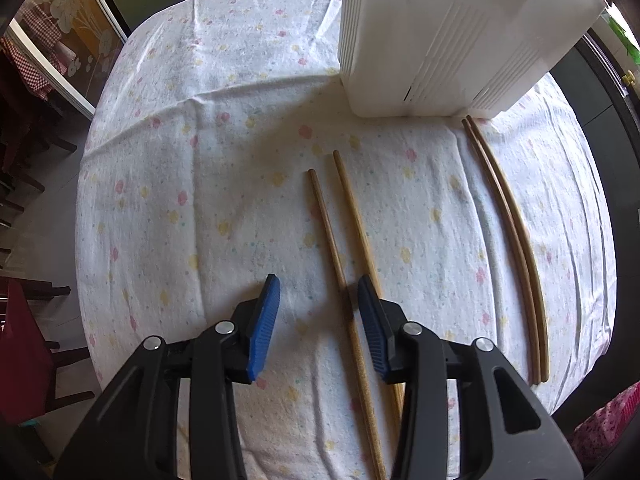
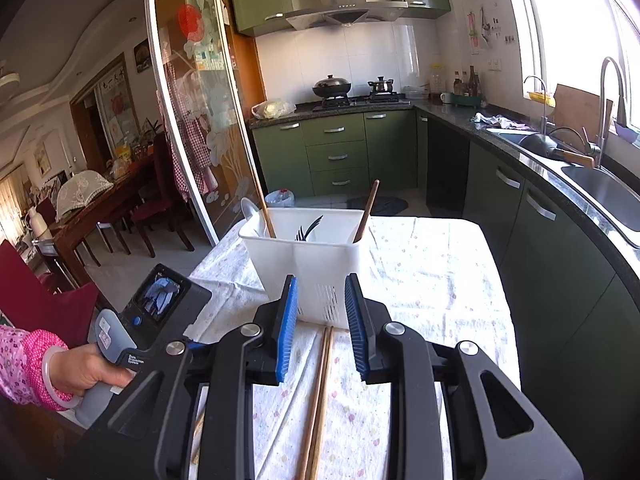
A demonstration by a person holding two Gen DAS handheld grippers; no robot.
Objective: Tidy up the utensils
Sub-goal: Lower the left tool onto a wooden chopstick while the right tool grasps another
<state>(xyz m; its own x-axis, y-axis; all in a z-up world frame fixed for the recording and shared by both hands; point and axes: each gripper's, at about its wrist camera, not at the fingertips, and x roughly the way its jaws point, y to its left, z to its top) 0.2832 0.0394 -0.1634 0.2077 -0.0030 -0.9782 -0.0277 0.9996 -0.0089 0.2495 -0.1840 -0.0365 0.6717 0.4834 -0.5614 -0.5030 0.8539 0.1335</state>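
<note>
Reaching for loose chopstick (image 1: 326, 224) at frame centre with left gripper (image 1: 318, 300) part-open, empty; next, straddling and pinching.

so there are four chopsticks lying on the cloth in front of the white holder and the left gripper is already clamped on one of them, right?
Not clamped. In the left wrist view the left gripper is open over the cloth, its pads touching nothing; one chopstick lies between its fingers. The four chopsticks on the cloth before the white holder are right.
</note>
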